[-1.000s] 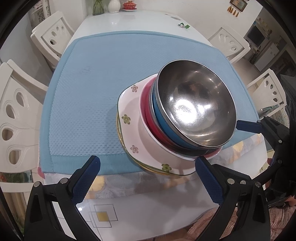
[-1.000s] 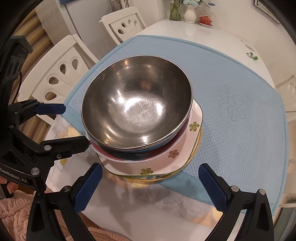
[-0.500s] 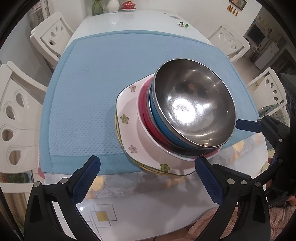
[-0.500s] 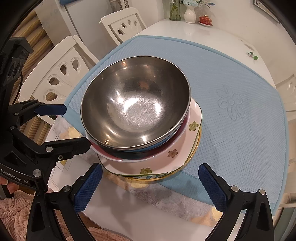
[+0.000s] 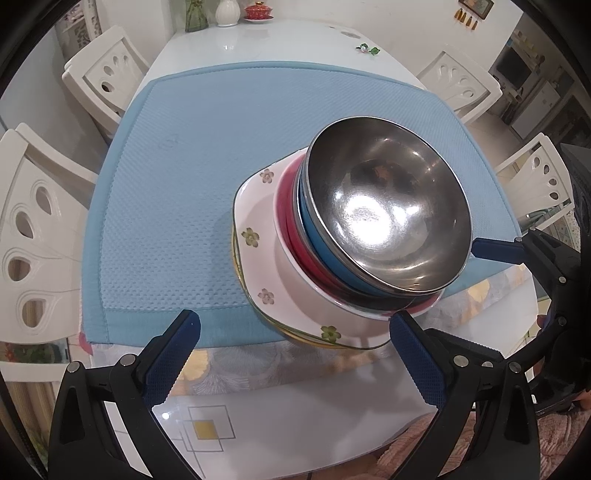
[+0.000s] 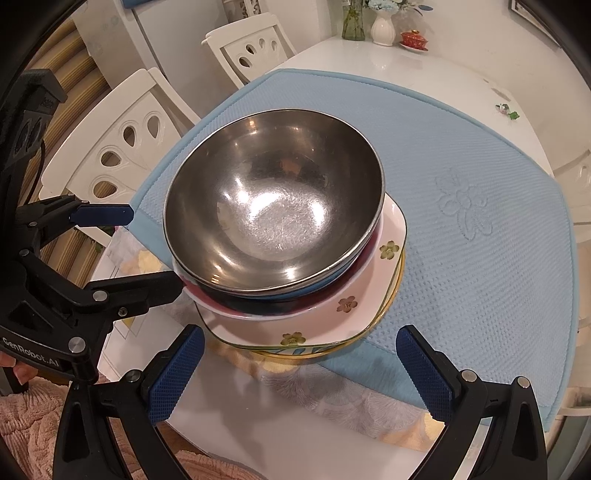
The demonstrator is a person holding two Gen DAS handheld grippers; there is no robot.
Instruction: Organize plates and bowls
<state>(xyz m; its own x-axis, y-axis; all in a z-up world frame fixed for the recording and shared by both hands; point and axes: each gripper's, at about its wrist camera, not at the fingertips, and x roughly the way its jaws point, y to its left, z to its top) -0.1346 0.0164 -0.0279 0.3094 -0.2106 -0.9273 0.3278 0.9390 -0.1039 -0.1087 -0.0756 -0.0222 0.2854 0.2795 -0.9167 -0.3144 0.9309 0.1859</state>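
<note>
Left wrist view: steel bowl [image 5: 388,210] tops stacked bowls on flowered plates [image 5: 258,236] at the blue mat's [image 5: 184,184] near edge. Both tools, left tool [image 5: 295,354] and right tool [image 6: 299,365], gape empty. Heavy, slippery, breakable; probably grip the plate rims.

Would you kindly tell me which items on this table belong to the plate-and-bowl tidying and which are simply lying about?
Part of the job:
steel bowl
blue bowl
red bowl
floral square plate
gold-rimmed plate at the bottom

Lying about:
blue mat
white vase
glass vase
red lidded dish
small flower trinket
</note>
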